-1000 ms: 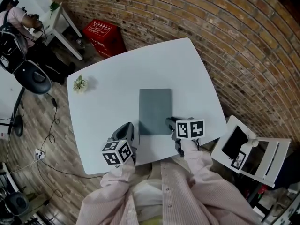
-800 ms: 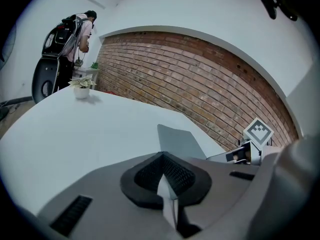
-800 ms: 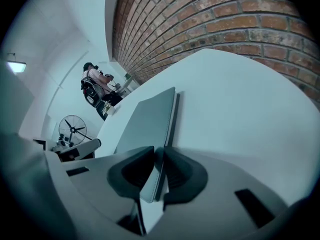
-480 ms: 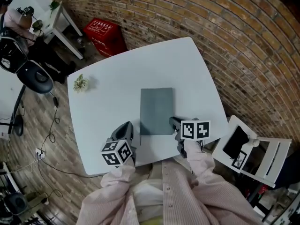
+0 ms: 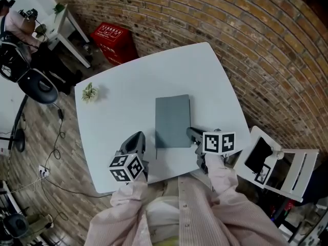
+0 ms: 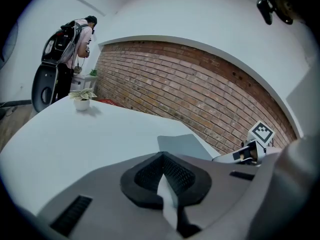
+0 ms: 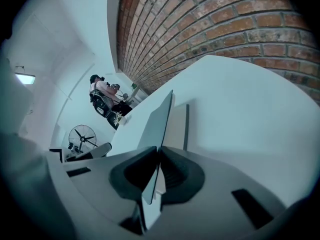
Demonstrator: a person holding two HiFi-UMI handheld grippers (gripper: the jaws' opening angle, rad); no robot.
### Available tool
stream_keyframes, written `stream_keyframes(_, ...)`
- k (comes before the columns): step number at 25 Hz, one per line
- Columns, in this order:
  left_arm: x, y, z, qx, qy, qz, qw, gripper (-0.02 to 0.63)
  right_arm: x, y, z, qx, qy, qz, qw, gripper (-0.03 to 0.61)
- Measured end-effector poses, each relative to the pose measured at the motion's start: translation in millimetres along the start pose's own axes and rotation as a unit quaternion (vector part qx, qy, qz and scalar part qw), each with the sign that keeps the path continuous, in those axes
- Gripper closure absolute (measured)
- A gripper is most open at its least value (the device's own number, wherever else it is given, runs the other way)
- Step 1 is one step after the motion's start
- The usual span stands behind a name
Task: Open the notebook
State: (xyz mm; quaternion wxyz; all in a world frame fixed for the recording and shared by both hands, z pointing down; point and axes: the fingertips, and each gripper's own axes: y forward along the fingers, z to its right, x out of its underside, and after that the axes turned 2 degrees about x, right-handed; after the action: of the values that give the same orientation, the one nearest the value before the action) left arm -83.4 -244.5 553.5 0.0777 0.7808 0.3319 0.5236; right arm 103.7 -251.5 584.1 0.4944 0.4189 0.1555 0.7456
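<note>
- Pale blue-white rectangular desk (image 5: 128, 81): it carries everything here.
- Slate-grey hardcover notebook (image 5: 172, 119): lies lengthwise toward the desk's near edge, right of its middle. Its thin cover (image 7: 159, 119) stands slightly off the pages at the near right corner.
- Right hand-held gripper (image 7: 156, 154): pinching that cover corner. Its jaws have just been closing on it, and its marker cube sits a little further right than a second ago.
- Left hand-held gripper (image 6: 161, 158): jaws pressed together and empty, by the near edge left of the notebook, unmoved.
- Small green potted plant (image 5: 89, 91): near the left edge.

Right gripper (image 7: 154, 171), jaws just closing, pinches the raised notebook cover (image 7: 159, 124).
</note>
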Motion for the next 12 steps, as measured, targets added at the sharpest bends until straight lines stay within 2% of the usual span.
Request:
stream_keyframes(4,-5,-8,3,0.023,0.030,-0.005,0.9993,0.621,-6,-6,-11,0.007,-0.003,0.015,1.000,0.549)
stream_keyframes(12,-23,-38,-15,0.050,0.062,-0.002,0.9969,0.621,-18,-14,-45,0.054,-0.032,0.043,0.997,0.551)
